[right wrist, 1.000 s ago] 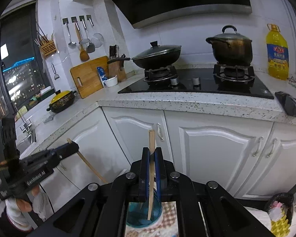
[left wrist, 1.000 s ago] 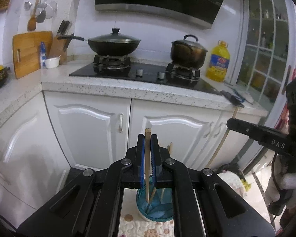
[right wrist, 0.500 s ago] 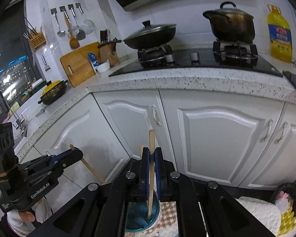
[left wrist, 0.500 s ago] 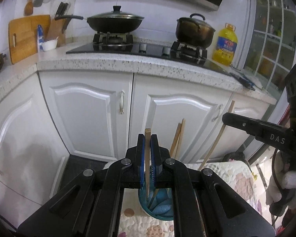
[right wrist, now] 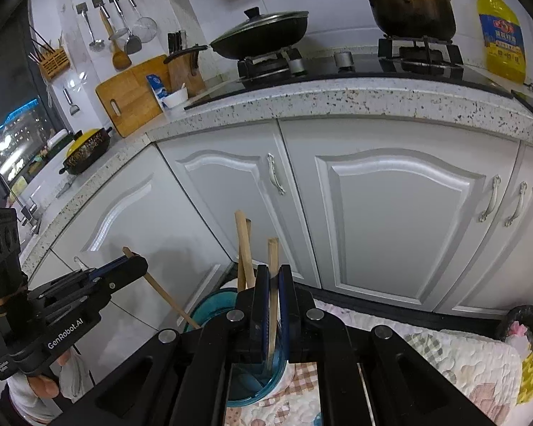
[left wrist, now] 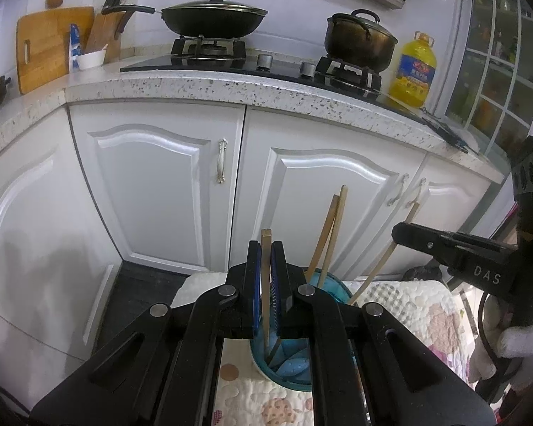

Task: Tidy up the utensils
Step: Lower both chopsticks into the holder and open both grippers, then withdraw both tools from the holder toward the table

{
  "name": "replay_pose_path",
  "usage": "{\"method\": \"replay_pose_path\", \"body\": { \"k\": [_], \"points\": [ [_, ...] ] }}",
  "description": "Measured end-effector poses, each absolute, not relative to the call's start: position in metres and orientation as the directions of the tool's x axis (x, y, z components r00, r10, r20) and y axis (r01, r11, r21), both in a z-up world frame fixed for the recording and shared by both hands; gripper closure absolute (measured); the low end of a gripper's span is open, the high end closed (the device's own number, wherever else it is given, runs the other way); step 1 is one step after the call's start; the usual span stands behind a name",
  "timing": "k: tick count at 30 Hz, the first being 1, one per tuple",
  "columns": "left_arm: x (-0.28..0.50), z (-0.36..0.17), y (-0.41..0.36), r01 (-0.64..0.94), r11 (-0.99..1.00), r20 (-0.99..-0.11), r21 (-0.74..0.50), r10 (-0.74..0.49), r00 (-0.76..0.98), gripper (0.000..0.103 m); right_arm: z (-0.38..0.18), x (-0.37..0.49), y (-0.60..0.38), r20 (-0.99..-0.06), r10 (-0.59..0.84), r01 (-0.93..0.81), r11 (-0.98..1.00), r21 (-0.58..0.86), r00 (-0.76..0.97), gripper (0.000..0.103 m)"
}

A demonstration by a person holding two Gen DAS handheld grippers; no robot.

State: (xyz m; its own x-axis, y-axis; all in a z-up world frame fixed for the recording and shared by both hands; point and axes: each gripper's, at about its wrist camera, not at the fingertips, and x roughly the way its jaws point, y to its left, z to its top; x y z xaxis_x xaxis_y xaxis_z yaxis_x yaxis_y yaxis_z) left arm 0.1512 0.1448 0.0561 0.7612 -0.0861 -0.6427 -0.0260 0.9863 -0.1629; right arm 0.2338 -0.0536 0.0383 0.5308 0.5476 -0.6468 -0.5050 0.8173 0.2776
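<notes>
My left gripper [left wrist: 265,248] is shut on a wooden chopstick [left wrist: 265,291] held upright, its lower end inside a blue cup [left wrist: 291,362] on a quilted cloth. Two more chopsticks [left wrist: 328,234] lean in the cup. My right gripper [right wrist: 273,277] is shut on another chopstick [right wrist: 273,305], its lower end in the same blue cup [right wrist: 213,305]. In the left wrist view the right gripper [left wrist: 401,234] shows at right with its chopstick [left wrist: 383,262] slanting into the cup. In the right wrist view the left gripper [right wrist: 138,266] shows at left with its chopstick [right wrist: 167,296].
White cabinet doors [left wrist: 160,191] stand close behind the cup under a speckled countertop [left wrist: 231,85]. A wok [left wrist: 213,17], a pot [left wrist: 359,42] and an oil bottle [left wrist: 414,67] sit on top. The quilted cloth [left wrist: 408,305] covers the surface under the cup.
Both grippers have moved down with their chopsticks, so the cup and cabinets sit nearer and the chopstick ends are lower in the cup. Both stay shut.
</notes>
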Motion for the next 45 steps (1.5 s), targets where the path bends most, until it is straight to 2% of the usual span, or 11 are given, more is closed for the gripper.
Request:
{"method": "replay_pose_path", "body": {
  "k": [12,14,17,18,19,20,22,23,38,45],
  "points": [
    [0.153,0.056,0.146,-0.037,0.983,-0.649,-0.180,-0.091,0.756,0.099,0.023,0.237,-0.049,-0.687,0.525,-0.499,0.825,0.265,0.502,0.098],
    [0.152,0.056,0.146,-0.041,0.983,-0.652,-0.180,-0.087,0.753,0.099,0.020,0.238,-0.051,-0.691,0.522,-0.491,0.828,0.270,0.500,0.096],
    [0.152,0.056,0.146,-0.043,0.983,-0.660,-0.181,-0.088,0.746,0.097,0.018,0.237,-0.053,-0.696,0.513,-0.480,0.835,0.269,0.502,0.086],
    [0.151,0.056,0.146,-0.046,0.982,-0.663,-0.182,-0.088,0.744,0.096,0.018,0.237,-0.054,-0.697,0.512,-0.479,0.836,0.269,0.502,0.081],
    [0.150,0.056,0.146,-0.051,0.982,-0.666,-0.183,-0.086,0.741,0.090,0.017,0.236,-0.056,-0.697,0.512,-0.477,0.836,0.271,0.503,0.079],
    [0.149,0.056,0.147,-0.054,0.981,-0.667,-0.186,-0.086,0.740,0.085,0.017,0.235,-0.057,-0.698,0.510,-0.473,0.838,0.272,0.503,0.079],
    [0.146,0.057,0.147,-0.058,0.979,-0.663,-0.197,-0.089,0.744,0.070,0.016,0.233,-0.060,-0.701,0.510,-0.467,0.839,0.278,0.499,0.078],
    [0.144,0.058,0.147,-0.060,0.978,-0.659,-0.202,-0.090,0.746,0.069,0.016,0.232,-0.062,-0.701,0.511,-0.464,0.840,0.283,0.498,0.078],
    [0.106,0.052,0.120,-0.073,0.990,-0.650,-0.124,-0.026,0.759,0.065,0.017,0.187,-0.082,-0.702,0.483,-0.459,0.854,0.245,0.524,0.074],
    [0.086,0.038,0.097,-0.055,0.993,-0.664,-0.106,-0.030,0.747,0.065,0.014,0.163,-0.100,-0.704,0.449,-0.433,0.874,0.218,0.551,0.067]
  ]
}}
